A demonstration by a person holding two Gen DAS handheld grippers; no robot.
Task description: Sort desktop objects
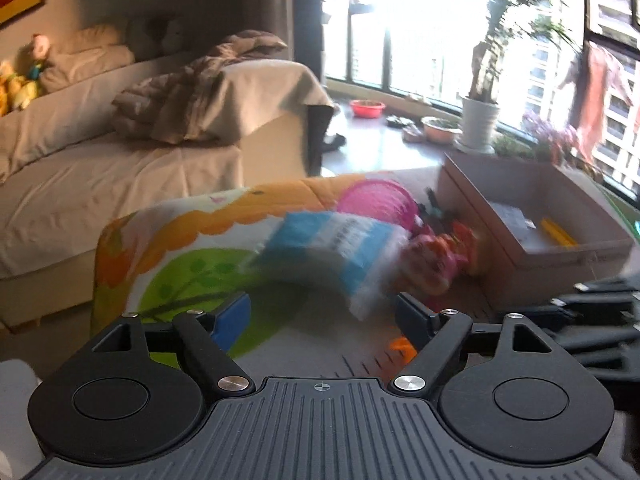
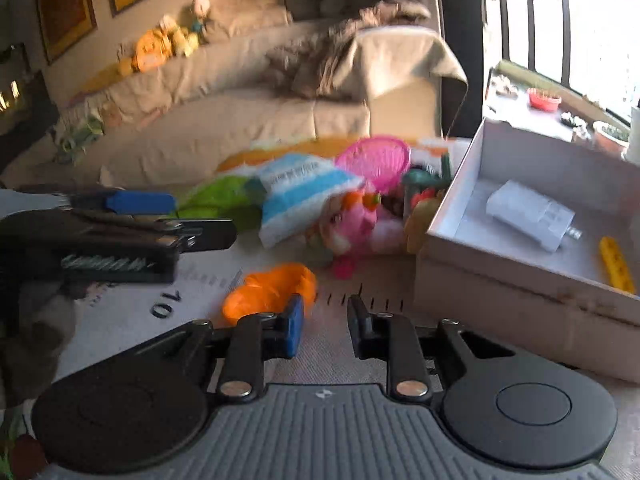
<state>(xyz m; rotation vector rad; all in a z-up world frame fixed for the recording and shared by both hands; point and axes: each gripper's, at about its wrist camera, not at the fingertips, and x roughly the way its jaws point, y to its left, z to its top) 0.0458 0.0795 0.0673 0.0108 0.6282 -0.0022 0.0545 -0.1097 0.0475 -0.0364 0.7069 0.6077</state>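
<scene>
My left tool [image 1: 320,320] is spread wide, nothing between its fingers, blue pad on one side and black on the other; it hangs over the counter [image 1: 304,340], which has a colourful printed mat with ruler marks. My right tool [image 2: 322,326] has its fingers drawn close, a narrow gap between them and nothing caught there, so it grips nothing. An orange soft object [image 2: 270,290] lies on the counter just beyond the blue finger of the right tool, touching or nearly touching it, I cannot tell which. Further back is a pile: a blue-and-white striped packet [image 2: 298,198], tilted, leaning on a pink plush toy [image 2: 354,224], with a pink round mesh thing [image 2: 376,160] behind them and a small green and orange toy beside it, too blurred to name. To the right sits an open cardboard box [image 2: 520,304], next to the pile. Inside it lie a white charger-like block [image 2: 528,208] and a yellow stick [image 2: 616,264], apart from each other. In the right wrist view my left tool shows at left edge, over the counter. A sofa [image 1: 120,152] with blankets stands behind.
</scene>
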